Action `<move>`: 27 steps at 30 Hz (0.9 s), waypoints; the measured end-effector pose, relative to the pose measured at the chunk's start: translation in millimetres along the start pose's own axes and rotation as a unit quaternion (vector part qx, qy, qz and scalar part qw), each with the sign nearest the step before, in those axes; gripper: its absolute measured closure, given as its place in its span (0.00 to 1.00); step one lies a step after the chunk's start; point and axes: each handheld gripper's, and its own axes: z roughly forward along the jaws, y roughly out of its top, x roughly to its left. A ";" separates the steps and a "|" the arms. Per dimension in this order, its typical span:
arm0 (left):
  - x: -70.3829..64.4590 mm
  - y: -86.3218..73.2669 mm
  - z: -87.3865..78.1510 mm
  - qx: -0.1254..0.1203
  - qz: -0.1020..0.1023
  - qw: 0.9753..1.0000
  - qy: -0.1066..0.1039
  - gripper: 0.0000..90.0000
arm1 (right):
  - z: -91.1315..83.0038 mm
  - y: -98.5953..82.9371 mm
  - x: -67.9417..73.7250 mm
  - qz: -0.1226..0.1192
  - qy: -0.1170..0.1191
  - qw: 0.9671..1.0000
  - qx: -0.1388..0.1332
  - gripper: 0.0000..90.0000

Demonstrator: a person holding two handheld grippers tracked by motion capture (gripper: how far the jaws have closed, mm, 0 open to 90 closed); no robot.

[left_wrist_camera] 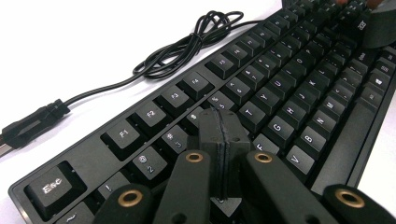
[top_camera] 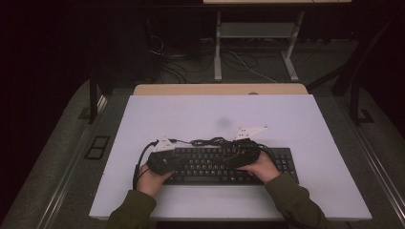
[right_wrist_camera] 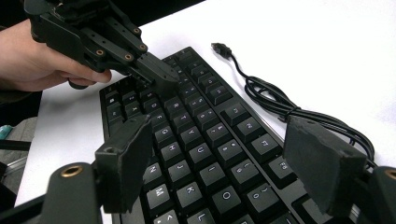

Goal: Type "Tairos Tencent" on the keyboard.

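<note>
One black keyboard (top_camera: pixel 224 166) under both grippers. One coiled black cable (left_wrist_camera: pixel 187 44) just beyond the left gripper (left_wrist_camera: pixel 219 135), ending in one USB plug (right_wrist_camera: pixel 222 48). Two grippers: left, right (right_wrist_camera: pixel 224 168). Two hands (top_camera: pixel 153 180).
</note>
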 end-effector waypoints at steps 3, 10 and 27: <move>-0.3 0.3 0.7 0.000 0.000 1.000 0.000 0.99 | -0.1 0.2 0.2 0.000 0.000 1.000 0.000 0.27; 0.0 -0.5 2.2 0.007 0.004 1.000 0.001 0.99 | -0.2 0.3 0.3 0.000 0.000 1.000 0.001 0.27; -0.4 0.5 -0.1 -0.002 -0.001 1.000 -0.003 0.99 | -0.6 1.5 1.4 0.000 0.000 1.000 -0.003 0.27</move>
